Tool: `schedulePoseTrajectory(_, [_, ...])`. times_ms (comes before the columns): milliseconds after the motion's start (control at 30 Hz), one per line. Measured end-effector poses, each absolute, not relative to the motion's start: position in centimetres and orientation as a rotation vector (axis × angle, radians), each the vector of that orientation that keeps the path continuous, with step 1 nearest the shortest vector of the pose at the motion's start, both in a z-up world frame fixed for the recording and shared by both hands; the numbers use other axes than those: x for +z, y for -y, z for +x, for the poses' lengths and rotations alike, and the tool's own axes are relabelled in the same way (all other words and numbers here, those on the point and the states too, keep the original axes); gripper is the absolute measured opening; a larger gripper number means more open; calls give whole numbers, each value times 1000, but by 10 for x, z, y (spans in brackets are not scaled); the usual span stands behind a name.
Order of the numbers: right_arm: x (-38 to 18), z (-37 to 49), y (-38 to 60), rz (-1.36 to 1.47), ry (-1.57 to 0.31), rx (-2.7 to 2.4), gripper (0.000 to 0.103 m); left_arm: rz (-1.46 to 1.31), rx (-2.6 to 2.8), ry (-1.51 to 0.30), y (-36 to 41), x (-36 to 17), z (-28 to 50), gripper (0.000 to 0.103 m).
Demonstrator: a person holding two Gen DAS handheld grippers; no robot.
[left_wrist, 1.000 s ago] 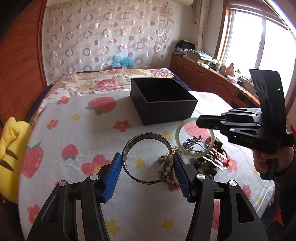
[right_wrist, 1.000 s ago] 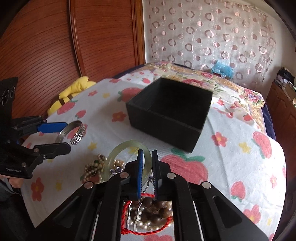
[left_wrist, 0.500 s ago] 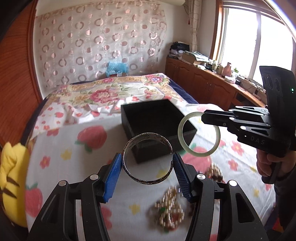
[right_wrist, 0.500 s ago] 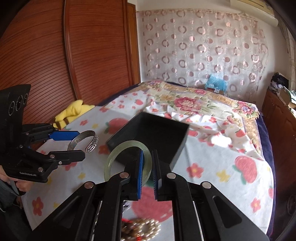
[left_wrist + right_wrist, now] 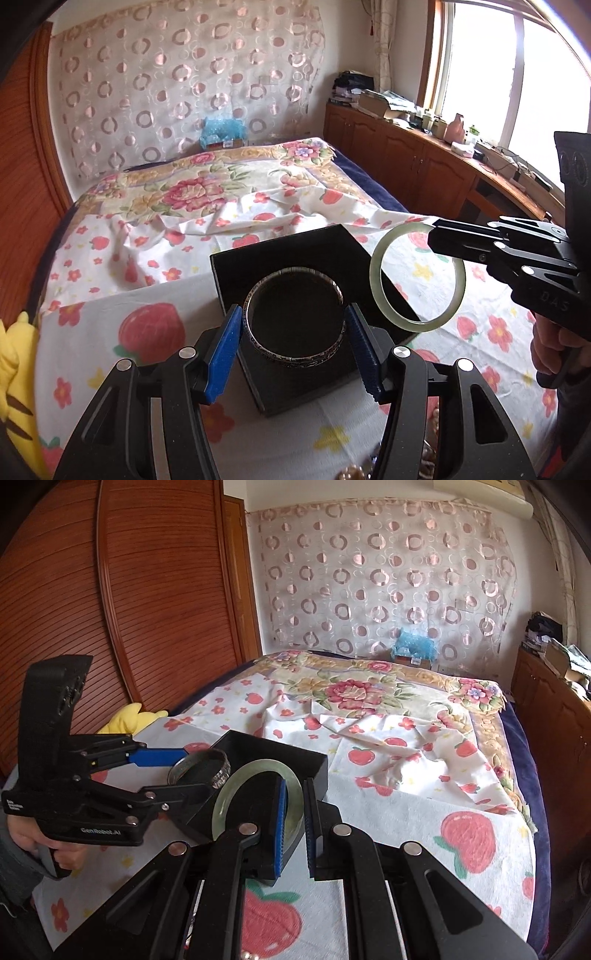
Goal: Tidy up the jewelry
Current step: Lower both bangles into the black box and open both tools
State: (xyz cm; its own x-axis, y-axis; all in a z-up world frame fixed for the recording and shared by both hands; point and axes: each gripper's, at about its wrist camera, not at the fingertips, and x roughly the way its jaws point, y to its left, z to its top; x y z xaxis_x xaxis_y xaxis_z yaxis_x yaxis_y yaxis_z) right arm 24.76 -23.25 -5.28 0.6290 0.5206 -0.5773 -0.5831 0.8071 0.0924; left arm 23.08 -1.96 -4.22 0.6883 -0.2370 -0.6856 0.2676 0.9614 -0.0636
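Left wrist view is showing the left gripper (image 5: 293,341) holding a silver cuff bracelet (image 5: 294,316) across its width, the two blue pads standing about half open and pressing on opposite sides of the band. The cuff is hanging directly over the mouth of the black box (image 5: 295,295), which is sitting on the strawberry-print cloth (image 5: 110,295) spread over the bed. Right wrist view is showing the right gripper (image 5: 293,821) with its jaws closed almost fully, pinching the rim of a pale green bangle (image 5: 255,775); the bangle is hanging beside the cuff, over the near-right edge of the same box. The step in hand appears to be the transport of both bracelets to the box for deposit. The next move is calling for each piece to be lowered inside the box walls before the pads are parted, one gripper at a time so the two tools are not colliding. More beaded jewelry (image 5: 354,472) is lying on the cloth at the bottom of the left view, so the task is likely far from complete.
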Motion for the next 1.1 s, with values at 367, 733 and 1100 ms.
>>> schedulePoseTrajectory(367, [-60, 259, 204, -141, -636, 659, 11, 26, -267, -738, 3, -40, 224, 62])
schedulePoseTrajectory(733, [-92, 260, 174, -216, -698, 652, 13, -2, -217, -765, -31, -56, 181, 62])
schedulePoseTrajectory(1100, [-80, 207, 193, -211, -659, 612, 14, -19, -217, -766, -39, -64, 134, 62])
